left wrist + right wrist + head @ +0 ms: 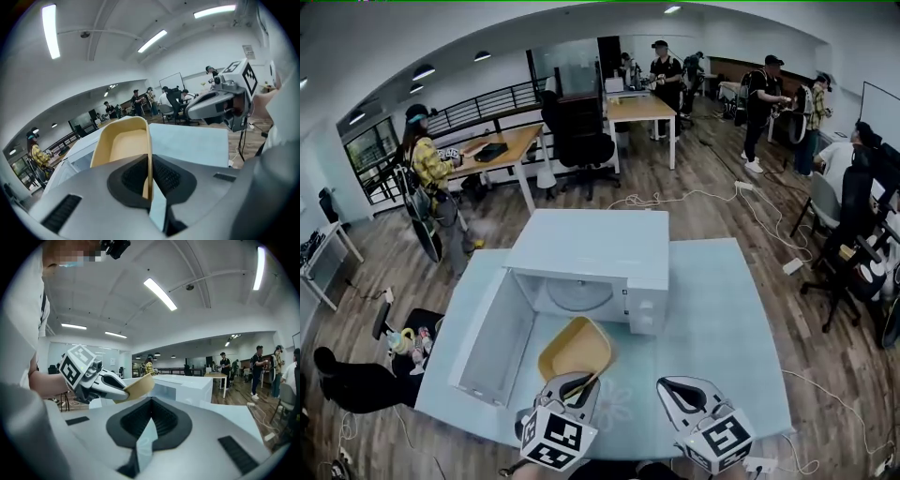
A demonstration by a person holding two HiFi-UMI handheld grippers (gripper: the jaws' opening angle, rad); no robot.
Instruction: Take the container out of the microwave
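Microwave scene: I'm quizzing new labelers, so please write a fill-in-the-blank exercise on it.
The door of the microwave stands ____.
The left gripper is shut on the rim of the ____ container.
The right gripper, jaws shut, holds ____.
Missing: open; yellow; nothing.

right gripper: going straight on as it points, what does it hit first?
Probably the microwave: its white body sits straight ahead of the right gripper, though depth is unclear. The yellow container lies left of that line.
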